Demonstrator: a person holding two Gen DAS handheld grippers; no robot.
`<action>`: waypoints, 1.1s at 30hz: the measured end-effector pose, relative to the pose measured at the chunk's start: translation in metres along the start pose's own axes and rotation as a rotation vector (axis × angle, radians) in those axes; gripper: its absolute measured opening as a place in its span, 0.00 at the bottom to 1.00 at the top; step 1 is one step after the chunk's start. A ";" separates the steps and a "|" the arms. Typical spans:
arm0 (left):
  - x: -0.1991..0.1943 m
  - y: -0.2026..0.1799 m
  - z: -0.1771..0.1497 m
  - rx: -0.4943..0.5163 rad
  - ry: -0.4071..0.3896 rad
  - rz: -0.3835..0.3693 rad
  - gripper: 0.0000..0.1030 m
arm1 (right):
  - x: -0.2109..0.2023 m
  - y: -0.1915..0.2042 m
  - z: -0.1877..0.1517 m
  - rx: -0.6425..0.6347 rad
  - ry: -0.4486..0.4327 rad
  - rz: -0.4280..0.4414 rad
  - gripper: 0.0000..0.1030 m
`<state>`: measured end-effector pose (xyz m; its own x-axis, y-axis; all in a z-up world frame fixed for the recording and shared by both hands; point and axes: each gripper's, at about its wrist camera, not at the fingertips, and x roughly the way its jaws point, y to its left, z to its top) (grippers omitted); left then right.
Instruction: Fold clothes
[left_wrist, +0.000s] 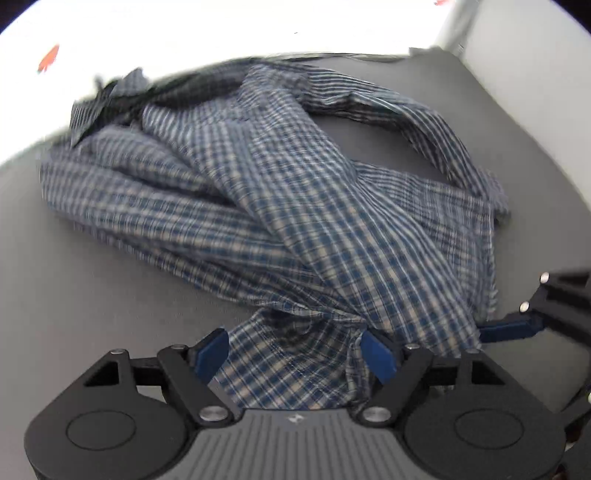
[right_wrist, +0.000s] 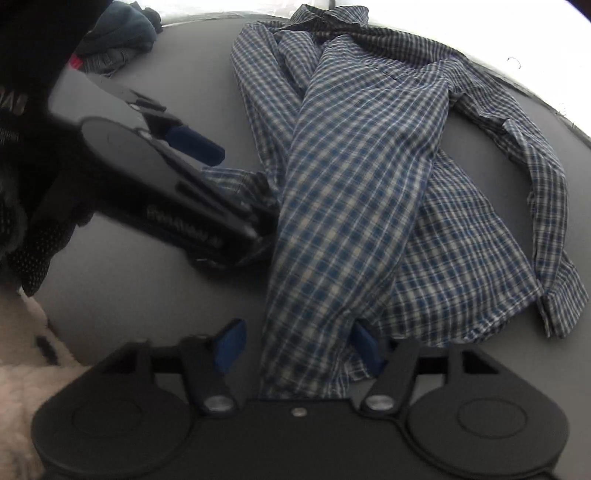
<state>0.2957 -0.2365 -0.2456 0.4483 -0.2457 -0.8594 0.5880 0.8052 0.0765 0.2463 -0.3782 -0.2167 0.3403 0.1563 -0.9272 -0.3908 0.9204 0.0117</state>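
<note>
A blue and white checked long-sleeved shirt (left_wrist: 280, 206) lies crumpled on a dark grey table (left_wrist: 92, 295); it also shows in the right wrist view (right_wrist: 362, 177), collar at the far edge. My left gripper (left_wrist: 295, 350) is open, its blue pads wide apart, with the shirt's hem lying between them. My right gripper (right_wrist: 299, 347) is open too, with another part of the hem between its pads. The left gripper also shows in the right wrist view (right_wrist: 221, 181), and the right gripper's fingertips (left_wrist: 509, 326) show at the right edge of the left wrist view.
A pile of dark clothes (right_wrist: 118, 40) lies at the far left of the table. A white fleecy cloth (right_wrist: 22, 376) is at the near left edge. A white wall (left_wrist: 221, 33) stands behind the table.
</note>
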 end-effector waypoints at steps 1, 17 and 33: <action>0.000 -0.011 -0.004 0.078 -0.025 0.036 0.76 | -0.004 -0.003 -0.002 0.010 -0.014 -0.021 0.23; -0.052 0.102 -0.012 -0.185 -0.137 0.584 0.03 | -0.141 -0.172 0.034 0.319 -0.438 -0.736 0.09; -0.090 0.137 -0.092 -0.752 -0.010 0.348 0.22 | 0.033 0.018 0.021 -0.119 -0.117 -0.148 0.51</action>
<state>0.2741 -0.0549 -0.2041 0.5292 0.0827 -0.8445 -0.1917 0.9812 -0.0241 0.2688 -0.3490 -0.2395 0.4954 0.0694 -0.8659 -0.4250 0.8887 -0.1720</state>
